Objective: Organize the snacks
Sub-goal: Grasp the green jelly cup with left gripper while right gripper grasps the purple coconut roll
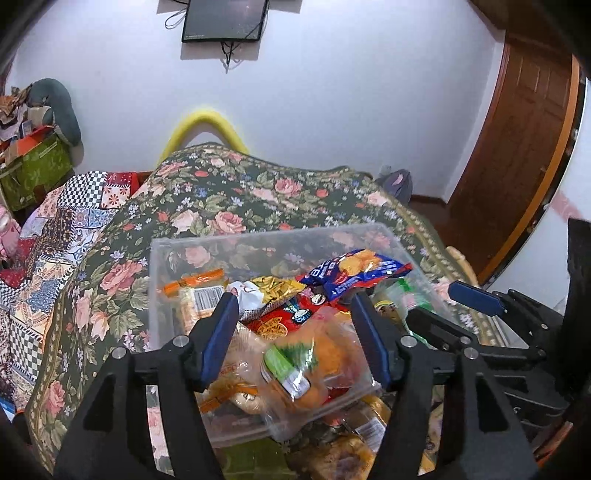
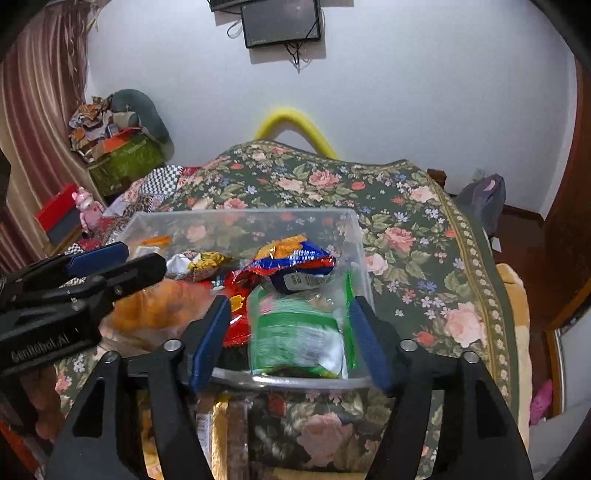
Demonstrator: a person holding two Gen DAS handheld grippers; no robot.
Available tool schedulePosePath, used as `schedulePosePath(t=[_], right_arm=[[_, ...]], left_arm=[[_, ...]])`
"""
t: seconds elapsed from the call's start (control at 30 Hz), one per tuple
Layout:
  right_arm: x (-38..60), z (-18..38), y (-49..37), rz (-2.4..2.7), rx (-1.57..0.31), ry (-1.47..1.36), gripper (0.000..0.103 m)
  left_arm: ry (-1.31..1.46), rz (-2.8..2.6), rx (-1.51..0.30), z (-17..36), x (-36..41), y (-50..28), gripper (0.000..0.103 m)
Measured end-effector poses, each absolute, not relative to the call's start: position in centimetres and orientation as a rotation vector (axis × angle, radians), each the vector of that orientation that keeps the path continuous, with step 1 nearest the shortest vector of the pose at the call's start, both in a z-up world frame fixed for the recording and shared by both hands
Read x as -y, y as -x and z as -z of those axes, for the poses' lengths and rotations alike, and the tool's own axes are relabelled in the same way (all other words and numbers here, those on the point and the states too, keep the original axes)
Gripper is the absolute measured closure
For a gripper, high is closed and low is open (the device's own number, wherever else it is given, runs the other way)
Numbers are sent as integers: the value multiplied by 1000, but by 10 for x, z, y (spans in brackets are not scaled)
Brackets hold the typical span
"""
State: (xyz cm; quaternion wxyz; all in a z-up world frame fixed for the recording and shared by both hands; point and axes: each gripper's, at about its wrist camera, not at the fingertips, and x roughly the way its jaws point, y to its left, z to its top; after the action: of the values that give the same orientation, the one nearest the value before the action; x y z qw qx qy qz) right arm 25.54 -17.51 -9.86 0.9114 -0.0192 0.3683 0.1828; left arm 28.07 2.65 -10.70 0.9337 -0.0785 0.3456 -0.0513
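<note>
A clear plastic box [image 1: 162,258] sits on a floral bedspread and holds several snack packets. My left gripper [image 1: 295,306] is open above the box's near left part, with an orange snack bag with a green label [image 1: 295,362] blurred between its fingers, not gripped. My right gripper [image 2: 291,314] is open over the box's [image 2: 236,216] near right part, and a green-and-white packet [image 2: 295,332] lies blurred between its fingers. A blue-and-red chip bag [image 1: 354,273] lies on top of the pile; it also shows in the right wrist view [image 2: 295,258].
More snack packets [image 1: 354,439] lie on the bedspread [image 1: 229,199] in front of the box. A wooden door [image 1: 517,147] is at the right, a cluttered green box [image 2: 125,162] at the back left. A wall screen [image 2: 280,22] hangs above.
</note>
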Motion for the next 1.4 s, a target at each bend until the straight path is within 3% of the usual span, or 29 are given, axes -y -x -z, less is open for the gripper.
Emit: schedulePosePath(t=[0.33,0.6,0.77,1.4], right_arm=[[195,84,-219,-391,-729,42,30],[211,108,-195,-357,-789,73,29],[222,130,-181,-338,-853,60,23],[236,173,-173,-316,-982,-59,28]], left_arm=[[83,106,-679,88,-31,-232,31],[69,119,-769,117,-36,-196,31],[83,116,-806,136,-40,-185,31],[88,99,-867,184,-35,-202,31]])
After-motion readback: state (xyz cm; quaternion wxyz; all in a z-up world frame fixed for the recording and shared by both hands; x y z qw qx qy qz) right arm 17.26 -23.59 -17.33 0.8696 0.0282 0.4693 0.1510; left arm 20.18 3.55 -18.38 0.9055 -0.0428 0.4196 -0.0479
